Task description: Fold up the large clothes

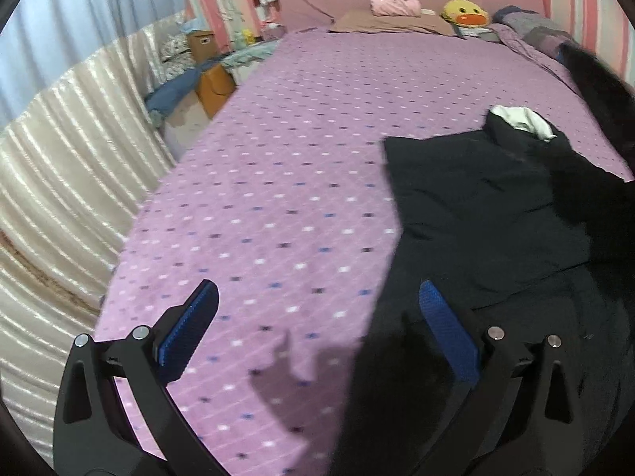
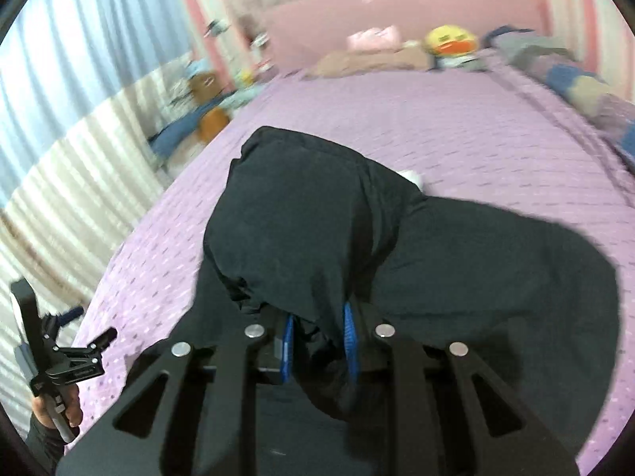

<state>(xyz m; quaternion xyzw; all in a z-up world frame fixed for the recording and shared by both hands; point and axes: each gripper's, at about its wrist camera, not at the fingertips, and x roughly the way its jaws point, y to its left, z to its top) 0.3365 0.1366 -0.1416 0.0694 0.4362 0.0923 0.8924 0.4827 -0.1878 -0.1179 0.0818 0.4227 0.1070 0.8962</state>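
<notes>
A large black garment (image 1: 488, 214) with a white inner lining (image 1: 520, 117) lies on the purple dotted bedspread (image 1: 278, 166), at the right in the left wrist view. My left gripper (image 1: 317, 297) hovers open over the bedspread at the garment's left edge, nothing between its blue pads (image 1: 190, 329). In the right wrist view my right gripper (image 2: 319, 341) is shut on a bunched fold of the black garment (image 2: 317, 230), which drapes up and over its fingers and hides their tips. The left gripper's body (image 2: 51, 357), held by a hand, shows at the lower left there.
Pillows, a folded pink cloth (image 1: 395, 4) and a yellow duck plush (image 1: 464, 12) sit at the bed's head. A pale pleated curtain (image 1: 71, 150) and boxes (image 1: 206, 63) border the bed's left side. A rolled blanket (image 2: 575, 79) lies along the right.
</notes>
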